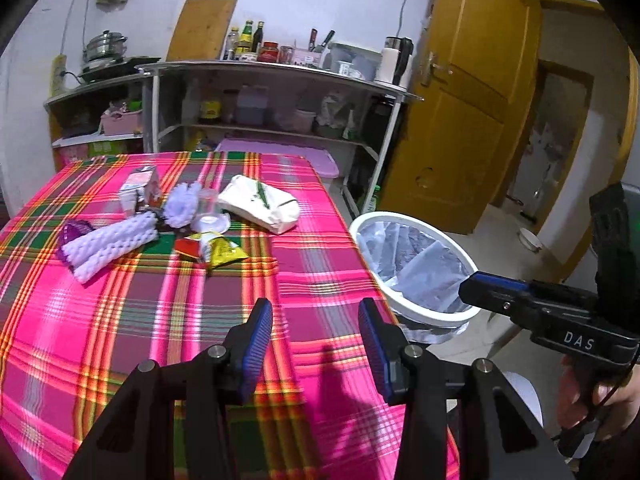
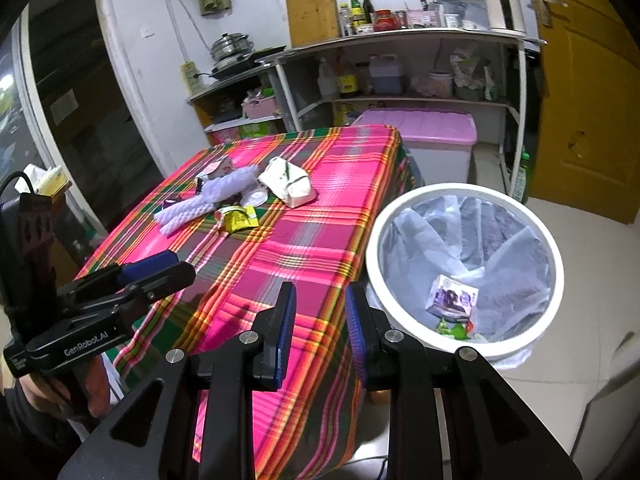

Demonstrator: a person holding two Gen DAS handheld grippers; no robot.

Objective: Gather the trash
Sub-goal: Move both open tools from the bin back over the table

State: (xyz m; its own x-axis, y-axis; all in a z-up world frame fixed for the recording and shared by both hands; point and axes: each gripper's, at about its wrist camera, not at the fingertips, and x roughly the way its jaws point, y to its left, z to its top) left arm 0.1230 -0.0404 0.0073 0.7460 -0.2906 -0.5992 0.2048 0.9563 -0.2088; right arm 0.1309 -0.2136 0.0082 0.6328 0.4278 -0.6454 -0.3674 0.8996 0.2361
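Trash lies in a heap at the far side of the pink plaid table [image 1: 320, 240]: a milk carton [image 1: 140, 190], white foam nets [image 1: 112, 246], a clear cup [image 1: 208, 204], a white paper bag [image 1: 262, 206] and a yellow-red wrapper [image 1: 214, 248]. My left gripper [image 1: 316, 320] is open and empty over the near part of the cloth. My right gripper [image 2: 320, 300] hovers at the table's right edge with a narrow gap and nothing between its pads. To its right stands the white bin [image 2: 400, 208], with a purple carton [image 2: 452, 296] inside.
Metal shelves [image 1: 272, 68] with bottles and pots stand behind the table. A pink-lidded storage box [image 2: 424, 128] sits on the floor beyond the bin. A yellow door [image 1: 460, 100] is at the right. A hand [image 1: 580, 392] holds the right gripper's handle.
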